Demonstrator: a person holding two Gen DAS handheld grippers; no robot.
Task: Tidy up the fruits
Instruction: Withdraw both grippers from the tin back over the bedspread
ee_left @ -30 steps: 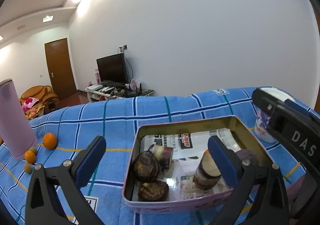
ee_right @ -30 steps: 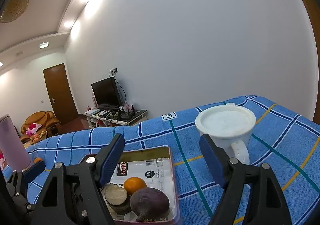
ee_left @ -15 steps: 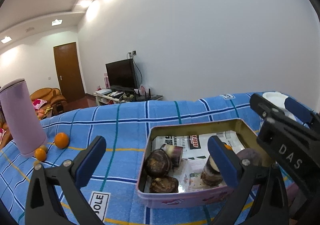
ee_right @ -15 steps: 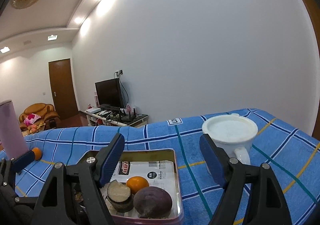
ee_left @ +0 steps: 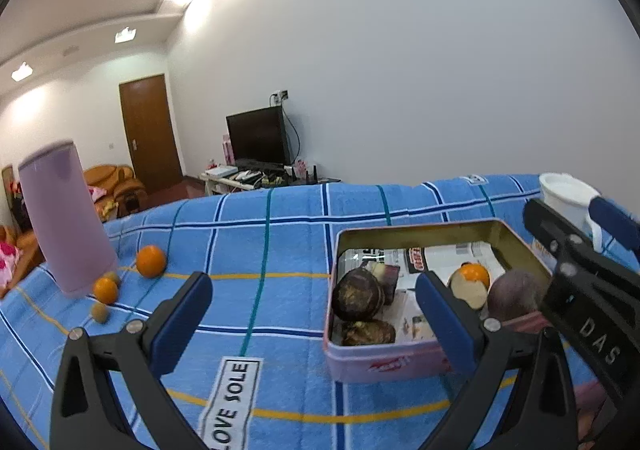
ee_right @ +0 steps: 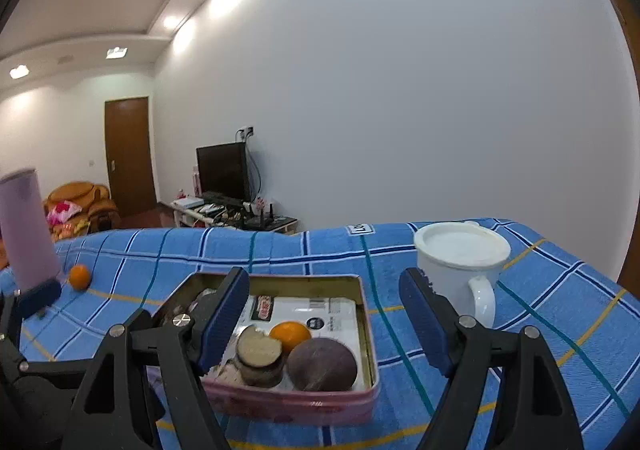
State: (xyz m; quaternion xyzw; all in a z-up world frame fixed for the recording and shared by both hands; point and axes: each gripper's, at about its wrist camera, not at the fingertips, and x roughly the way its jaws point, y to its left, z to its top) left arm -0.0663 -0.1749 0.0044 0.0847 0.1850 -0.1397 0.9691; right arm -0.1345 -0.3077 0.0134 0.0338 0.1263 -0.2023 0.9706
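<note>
Both grippers' fingers spread, empty — left gripper [ee_left: 312, 314], right gripper [ee_right: 324, 314]; only the left view shows three small oranges [ee_left: 106, 290] beside the purple cylinder [ee_left: 66, 217].

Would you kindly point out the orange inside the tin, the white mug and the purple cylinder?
orange inside the tin [ee_right: 291, 334], right wrist view, its top.
white mug [ee_right: 448, 282], right wrist view, its side wall.
purple cylinder [ee_left: 66, 217], left wrist view, mid-body.

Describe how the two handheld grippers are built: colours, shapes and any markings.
Both the left gripper and the right gripper have black, triangular, clamp-like arms with silver rivets, ending in blue ribbed pads. White letters "DAS" mark the right one's side in the left wrist view. No hand or sleeve shows.
</note>
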